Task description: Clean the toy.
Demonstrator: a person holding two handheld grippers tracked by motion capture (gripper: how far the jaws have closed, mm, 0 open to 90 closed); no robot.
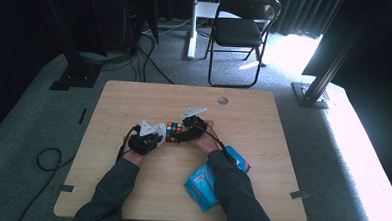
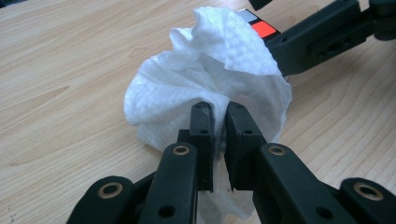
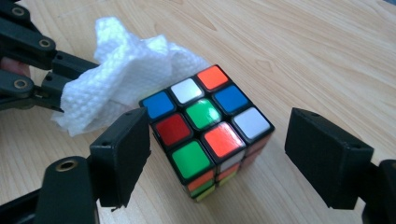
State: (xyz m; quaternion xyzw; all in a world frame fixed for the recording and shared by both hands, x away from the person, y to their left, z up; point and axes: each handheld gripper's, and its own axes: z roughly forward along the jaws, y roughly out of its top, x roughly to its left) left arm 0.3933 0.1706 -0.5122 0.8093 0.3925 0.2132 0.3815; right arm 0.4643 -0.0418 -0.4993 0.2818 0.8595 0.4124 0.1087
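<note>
Mid-table, the left gripper [image 2: 219, 116] pinched a white wipe [image 2: 210, 84] beside the Rubik's cube [image 3: 205, 126]; the right gripper [image 3: 217, 158] straddled it, jaws apart. Next, probably clamp and wipe.

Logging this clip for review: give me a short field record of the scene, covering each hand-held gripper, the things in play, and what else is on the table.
surface: wooden table
left hand-held gripper: jaws shut on a crumpled white wipe
right hand-held gripper: jaws open, one each side of the puzzle cube, not clamped
wipe and cube: wipe right beside the cube; contact unclear
cube: resting on the table, colours mixed
other item: blue wipes pack by the person's right forearm
work in hand: apparently wiping the cube
</note>
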